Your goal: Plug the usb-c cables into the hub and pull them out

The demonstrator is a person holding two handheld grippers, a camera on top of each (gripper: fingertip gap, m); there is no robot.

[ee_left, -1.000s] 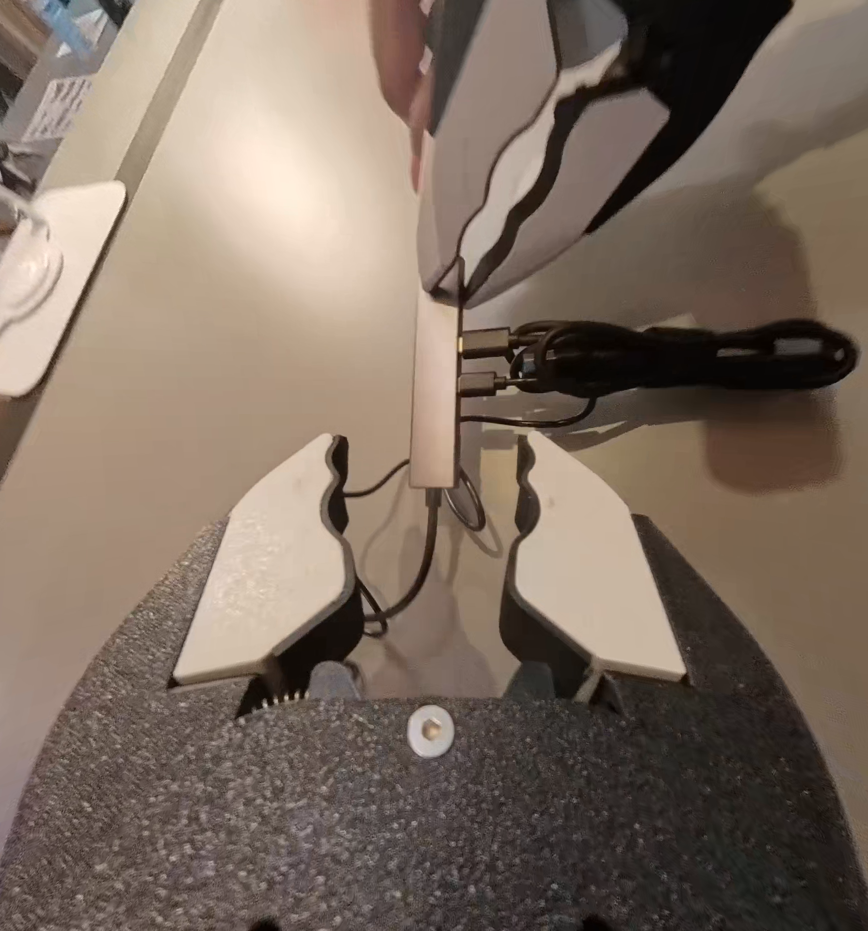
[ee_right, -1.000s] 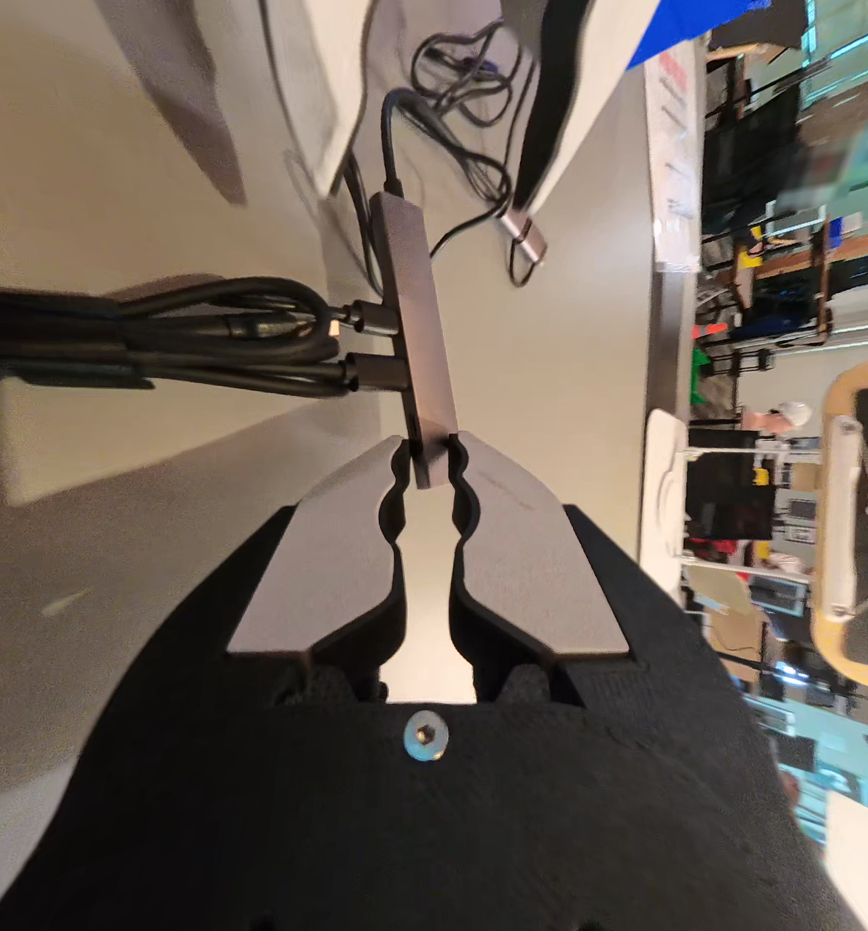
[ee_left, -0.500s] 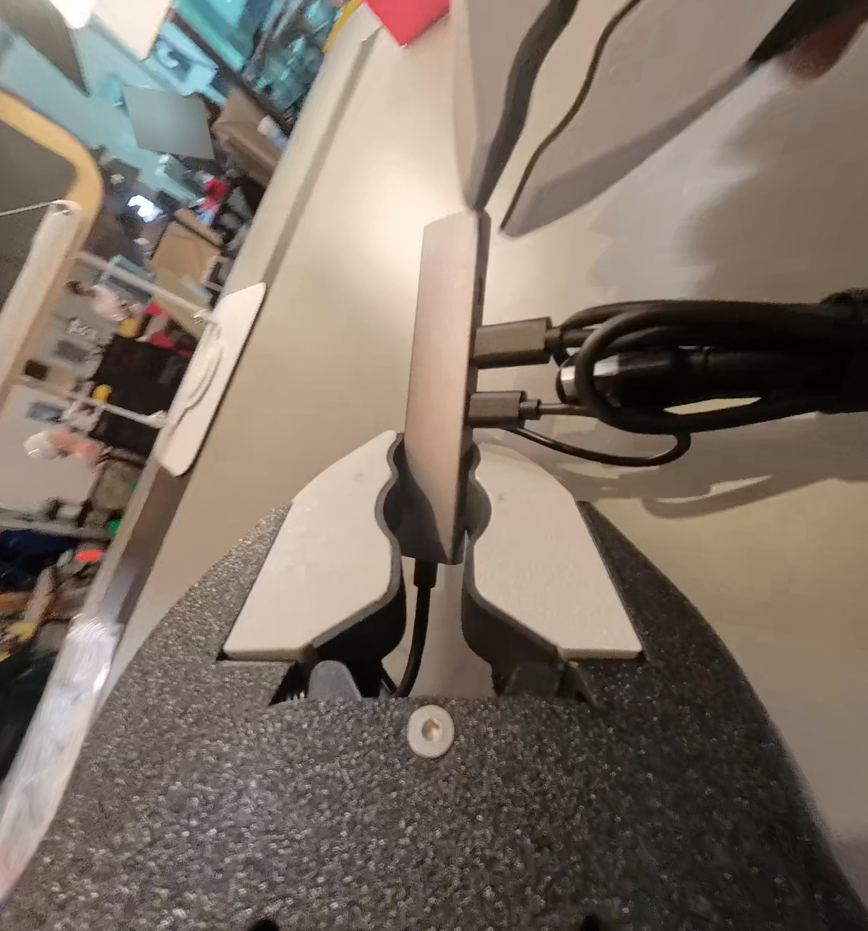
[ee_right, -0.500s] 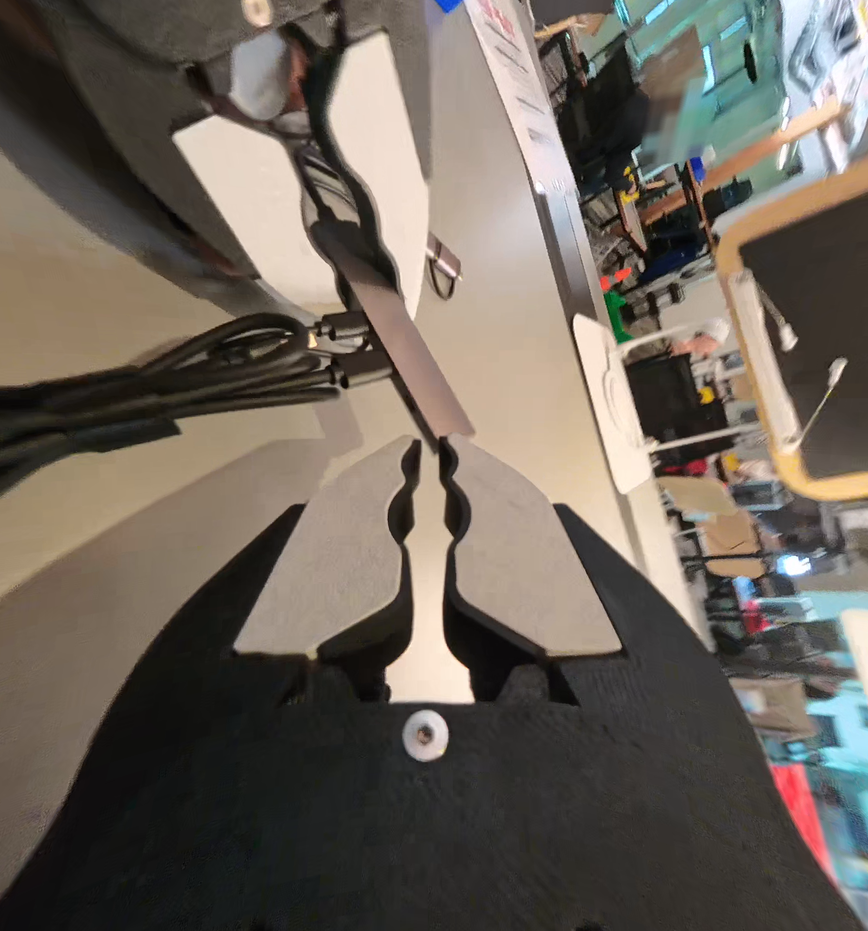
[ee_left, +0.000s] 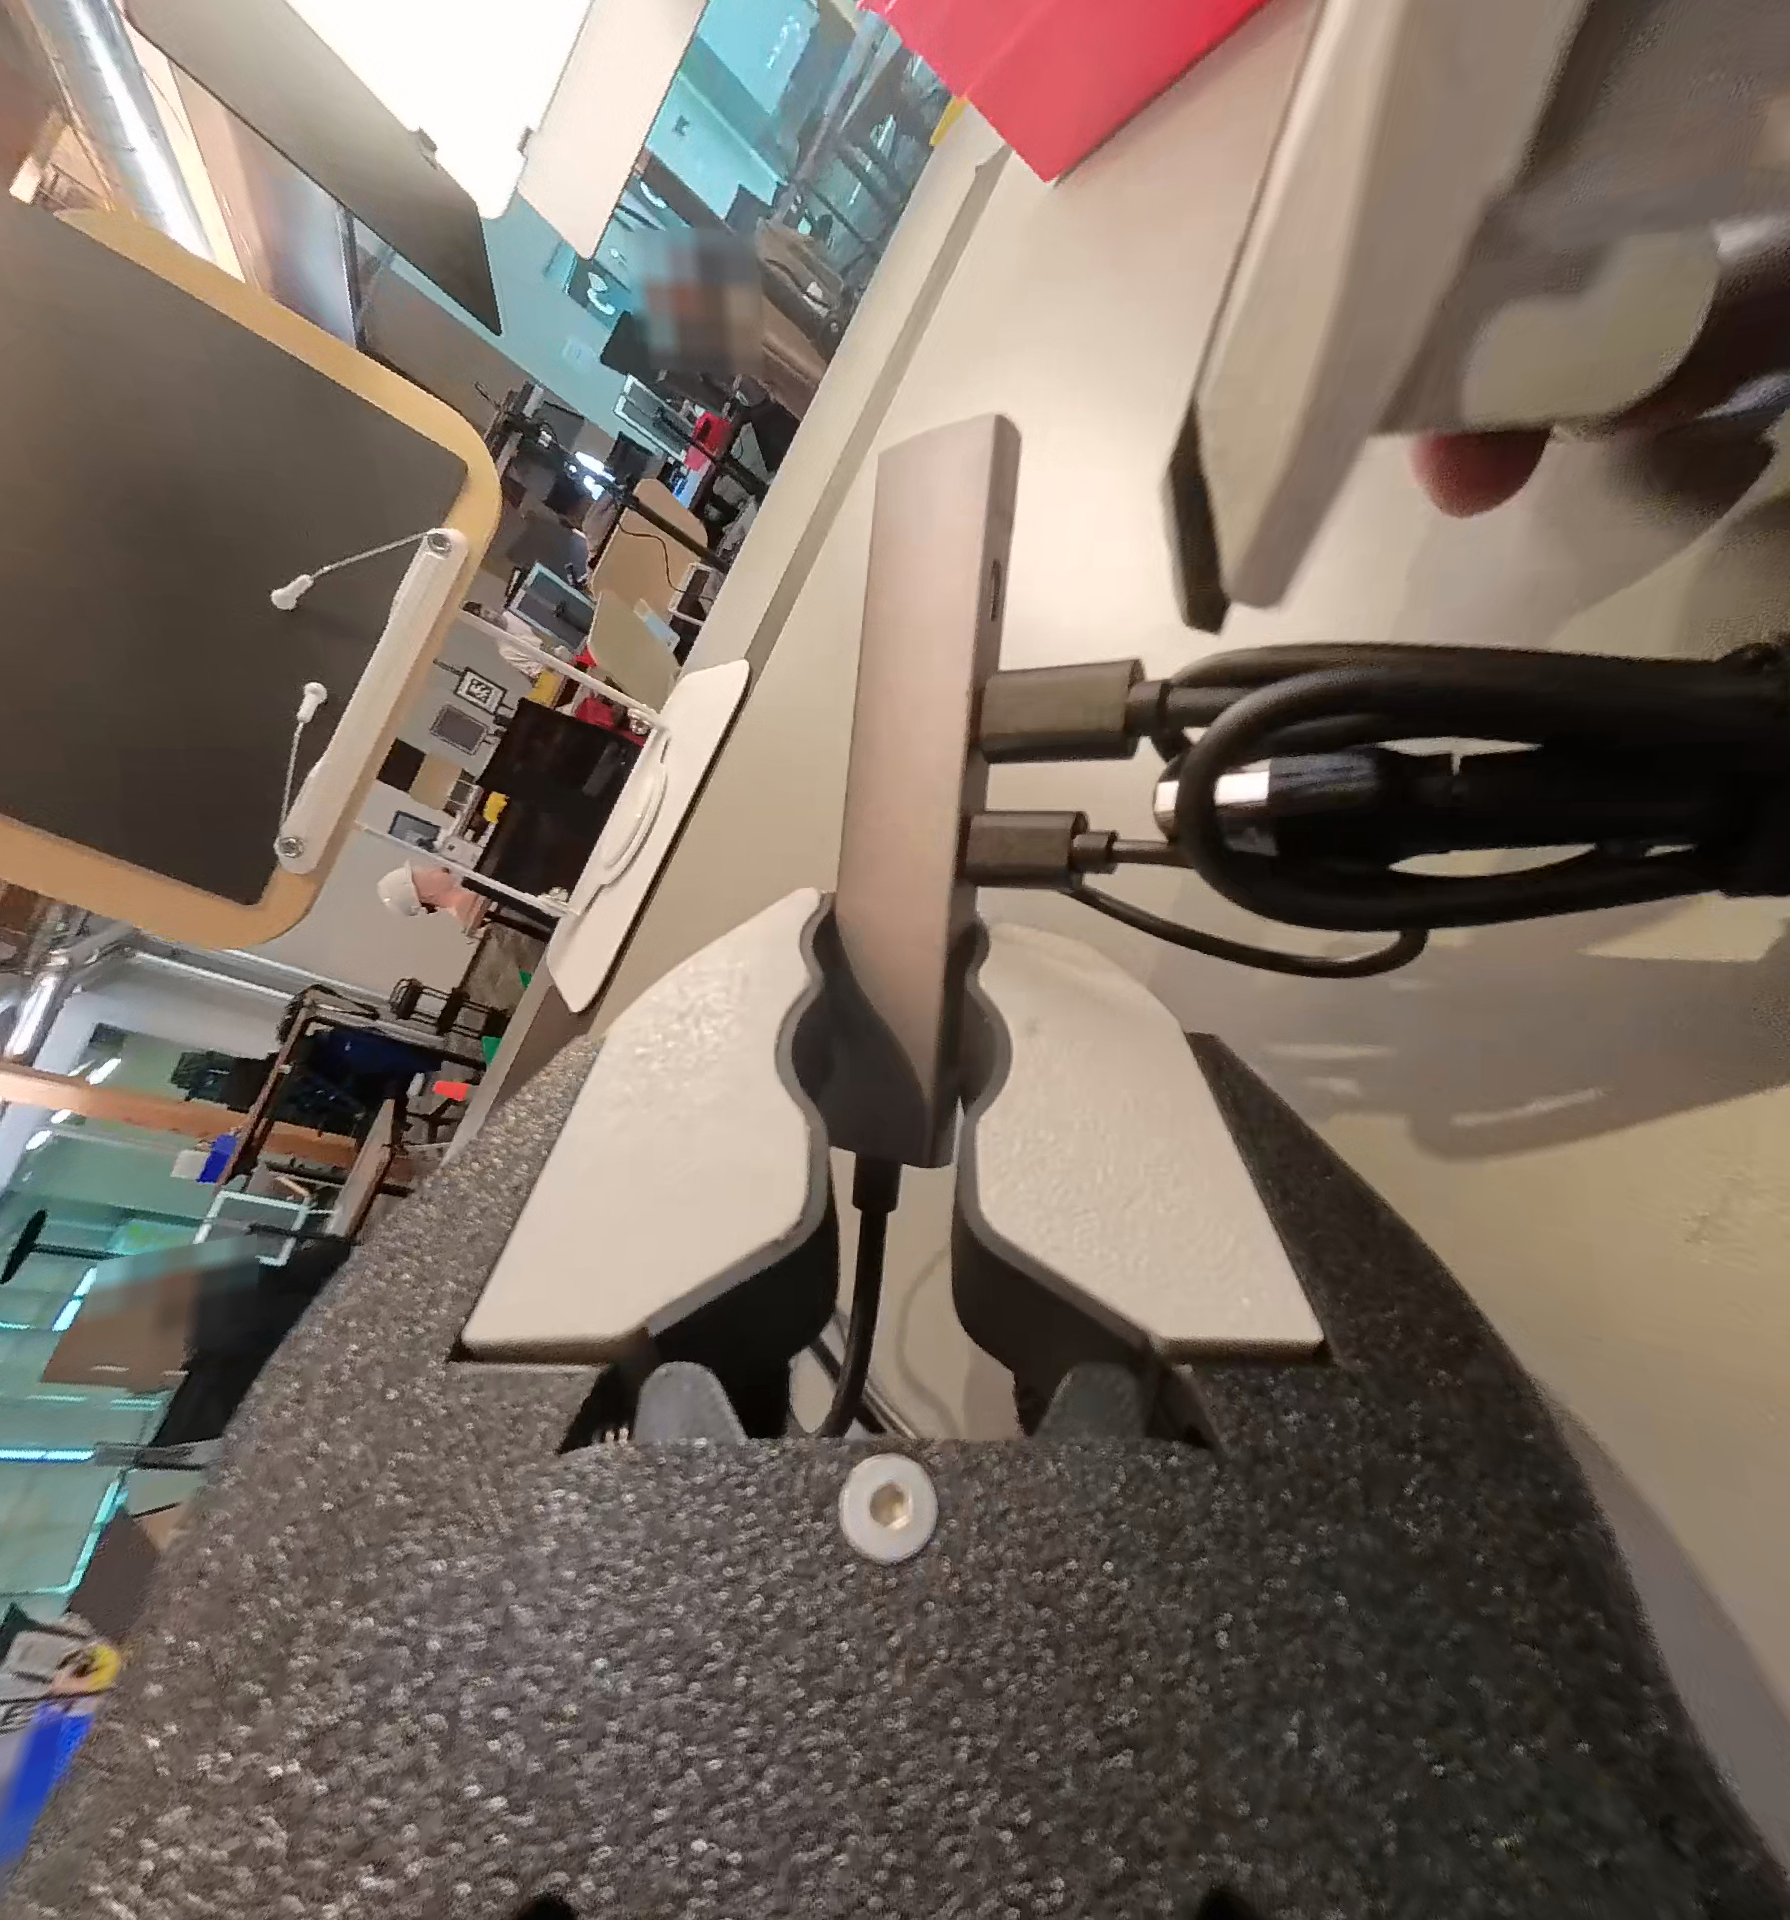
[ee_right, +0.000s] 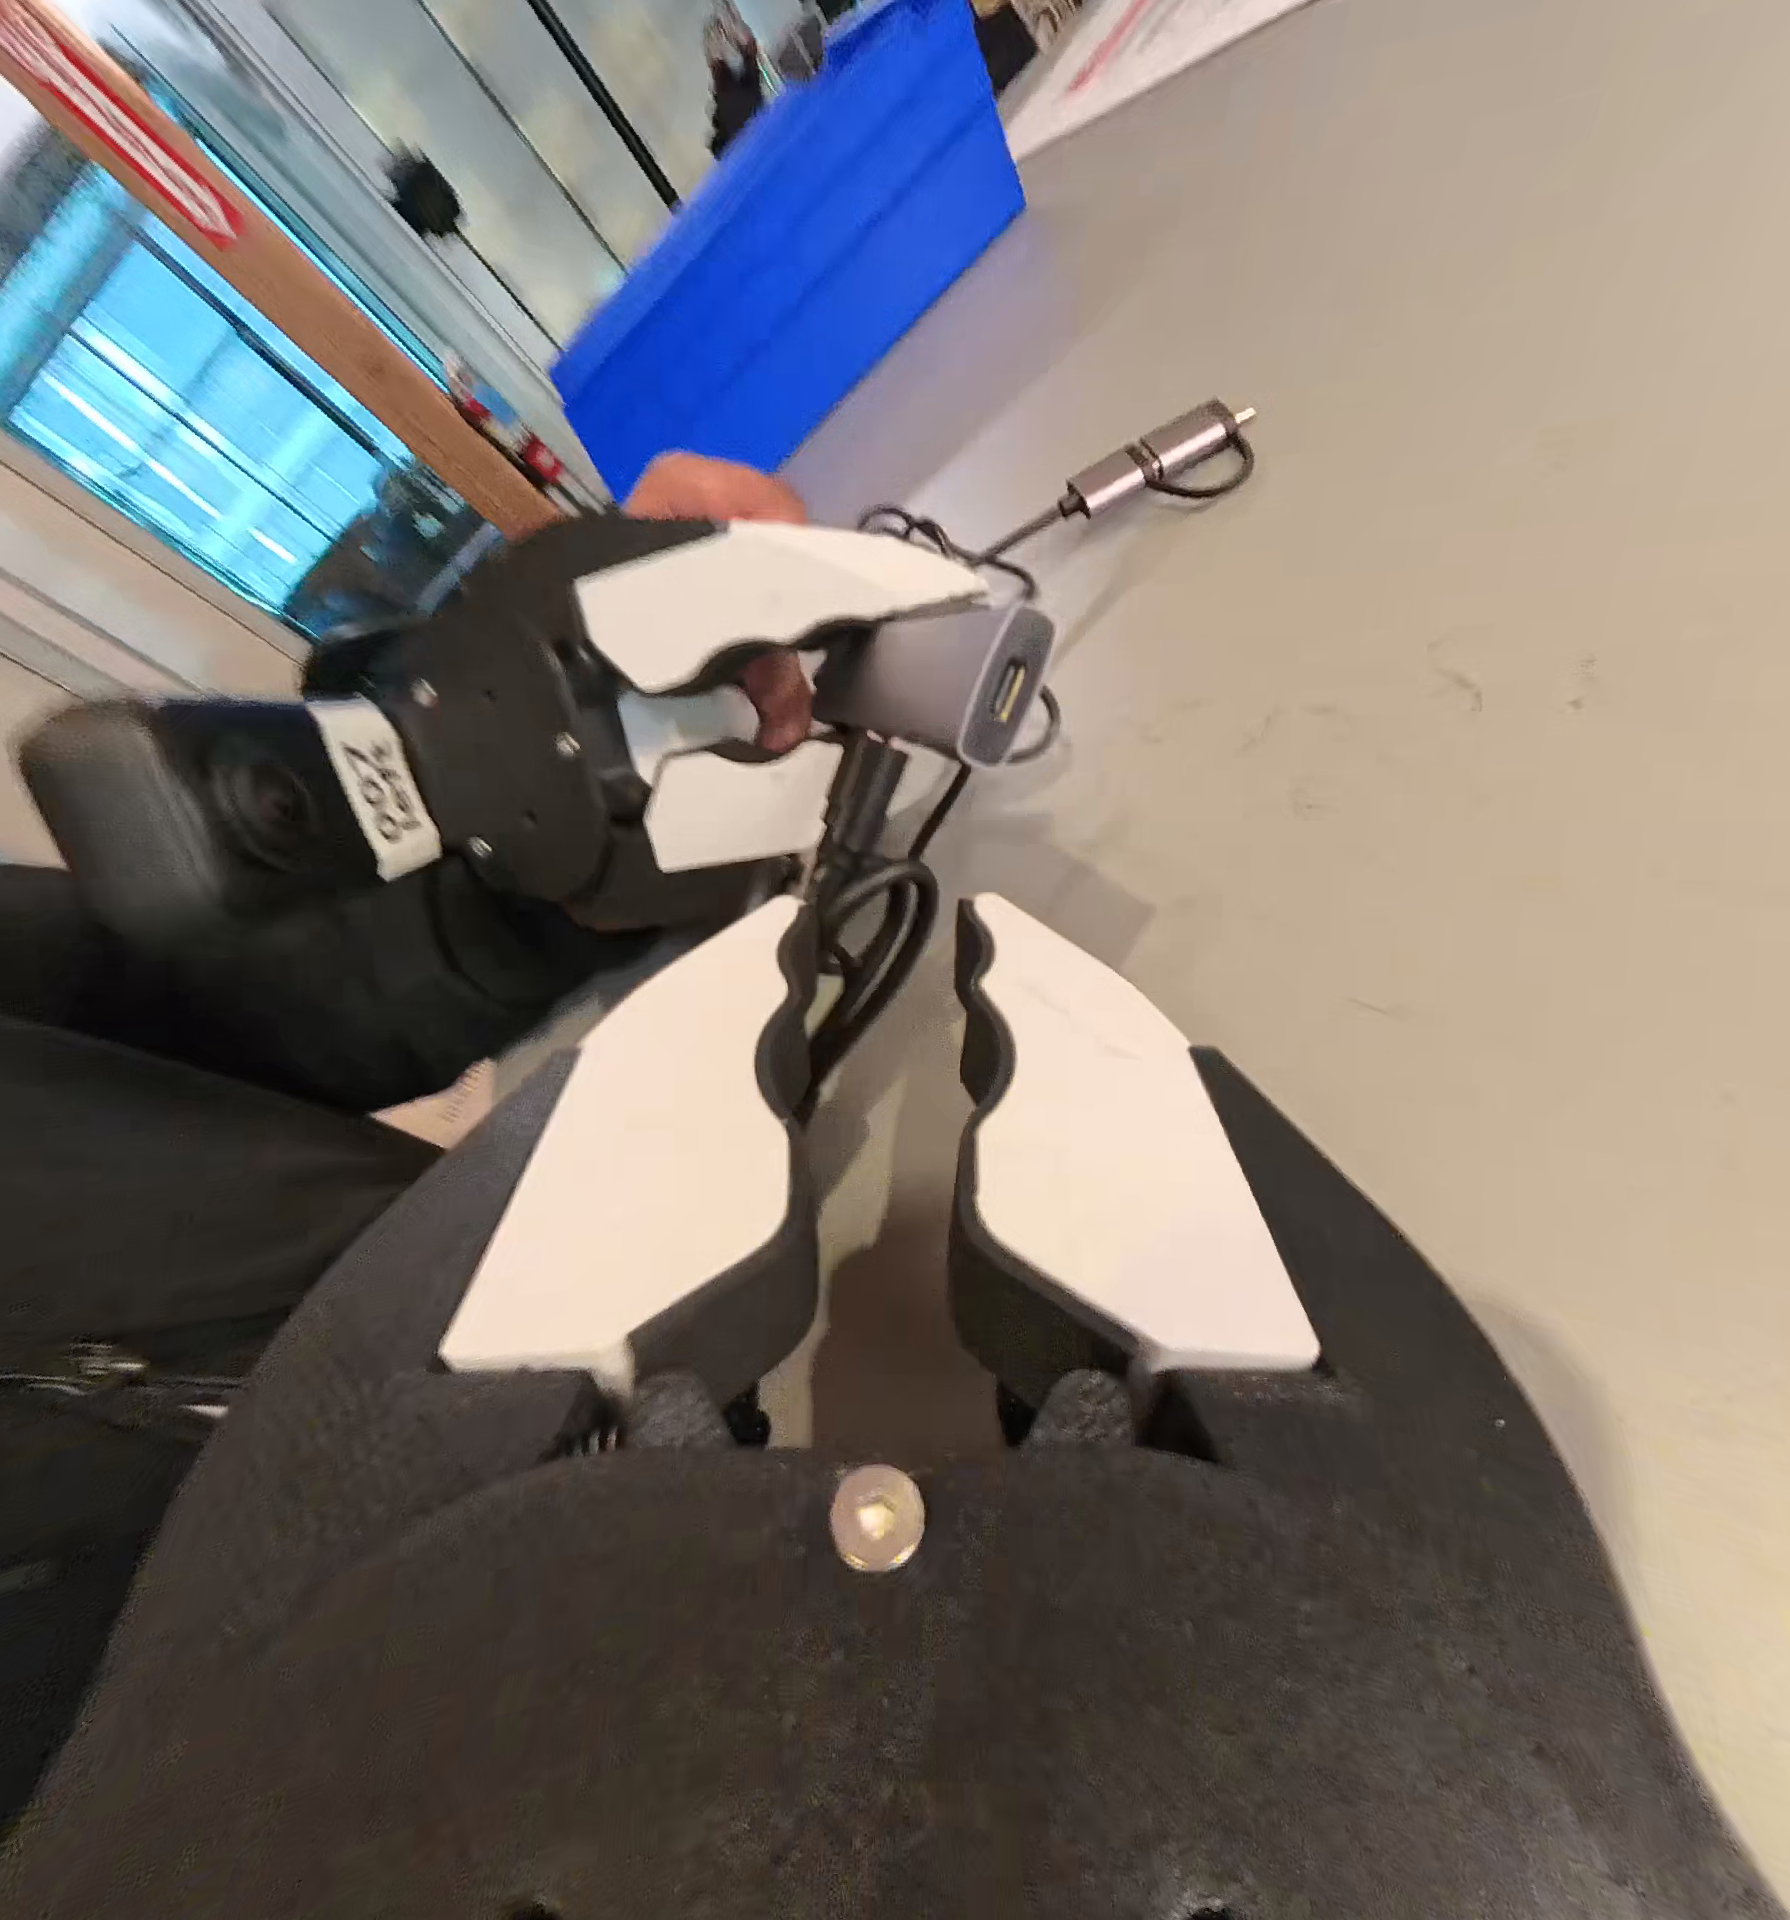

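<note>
Grey aluminium bar-shaped hub point(ee_left: 927, 790) sat pinched at its near end between the white fingers point(ee_left: 683, 1122) of the left tongs point(ee_left: 896, 1039), lifted clear of the pale beige bench point(ee_left: 1493, 1299) and held edge-on, its long body pointing away from the camera. Two black usb-c cables point(ee_left: 1493, 769) stayed plugged into its right side, one connector above the other, their slack bundled in a thick loop trailing off to the right. A thin black lead ran out of the hub's near end, back between the fingers. Over in the right wrist view, the right tongs point(ee_right: 875, 935) hovered spread apart with nothing between the white fingers point(ee_right: 1109, 1164), pointing toward the left tongs point(ee_right: 829, 686), which came in from the left, level above the bench. The hub's point(ee_right: 974, 675) open end port faced the camera there. Farther off on the bench lay a small grey adapter plug point(ee_right: 1161, 457) on a thin cord.
</note>
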